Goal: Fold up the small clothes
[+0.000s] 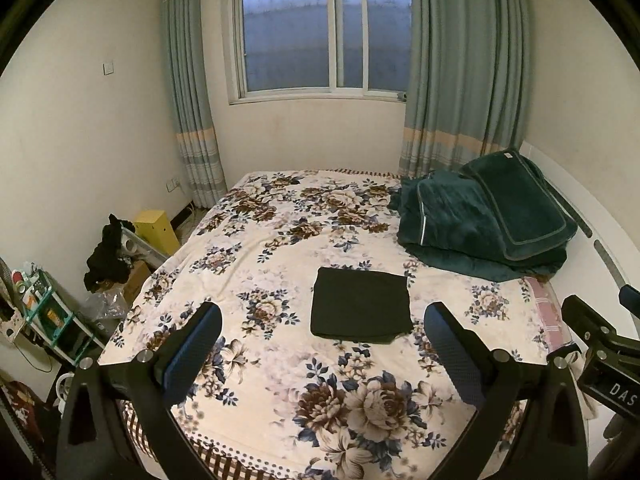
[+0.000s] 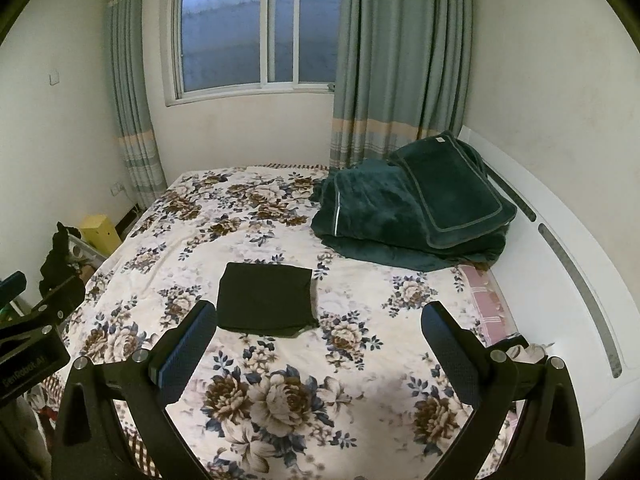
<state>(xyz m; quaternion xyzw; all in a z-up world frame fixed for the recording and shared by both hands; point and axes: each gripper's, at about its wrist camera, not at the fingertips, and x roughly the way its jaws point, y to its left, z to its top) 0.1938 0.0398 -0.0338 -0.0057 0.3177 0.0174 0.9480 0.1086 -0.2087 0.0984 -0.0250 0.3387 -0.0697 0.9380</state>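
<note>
Two hand-held grippers, left hand-held gripper [image 1: 322, 344] and right hand-held gripper [image 2: 318, 342], wide apart, empty; folded black garment [image 1: 361, 305] lies ahead

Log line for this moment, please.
black garment folded flat on bed | left claw open, empty | right claw open, empty

dim, warm indoor light | window [image 1: 324, 36] pale blue | strong fisheye bending, dark corners | focus sharp

small black garment [image 1: 361, 306] [image 2: 267, 299], already folded into a neat flat rectangle, plain dark fabric with no print, layered edges showing along the near side, lying flat around the middle of the floral bed [image 1: 280, 360] [image 2: 360, 360], nothing touching it
</note>
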